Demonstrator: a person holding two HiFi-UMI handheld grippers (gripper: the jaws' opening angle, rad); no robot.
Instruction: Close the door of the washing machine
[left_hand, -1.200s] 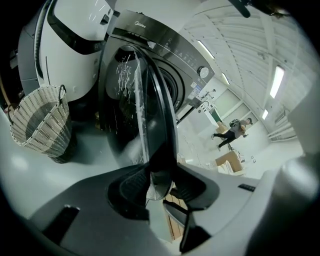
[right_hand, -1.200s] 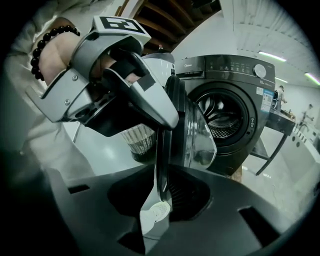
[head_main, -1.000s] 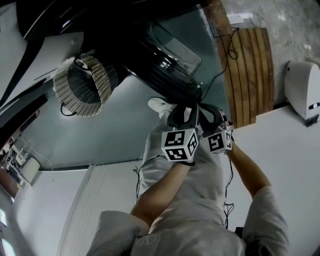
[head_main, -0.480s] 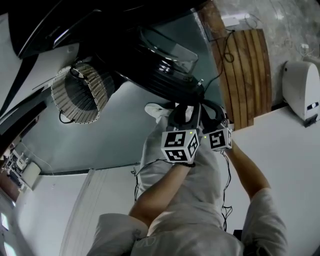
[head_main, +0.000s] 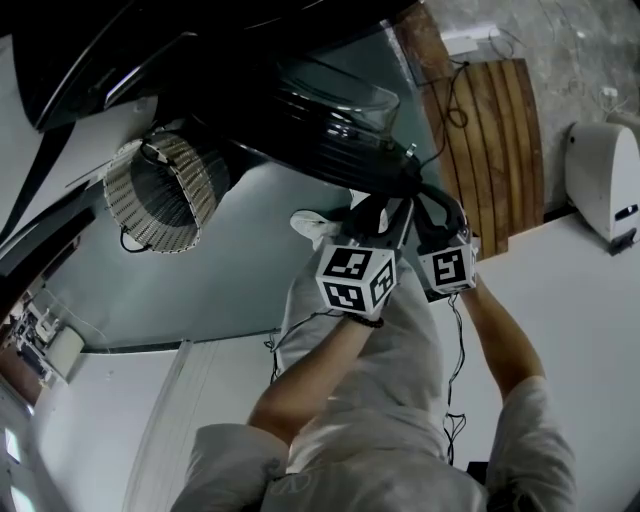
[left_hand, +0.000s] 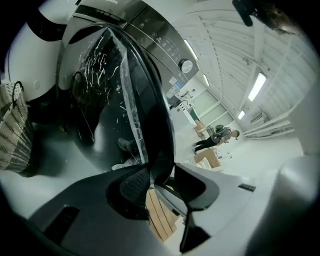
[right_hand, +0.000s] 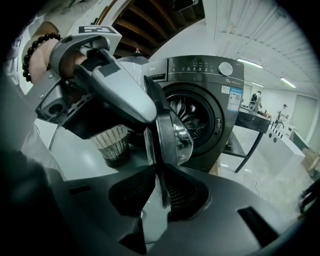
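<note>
Far left in the head view, a wicker basket (head_main: 150, 190) sits on the floor near the washing machine (right_hand: 205, 100). The door (head_main: 335, 110) is swung out from the front, so the right gripper view looks straight into the open drum and sees the door edge-on. The left gripper (left_hand: 161, 179) has its jaws pinched onto the door's dark rim (the rim fills the gap between them). The right gripper (right_hand: 159, 186) is just beside it, jaws likewise clamped on the rim, right under the glass bowl (right_hand: 175, 132). In the head view the two marker cubes are side by side, almost touching. Further right a slatted wooden board (head_main: 495, 150) lies on the floor, then a white unit (head_main: 600, 170) at the edge.
</note>
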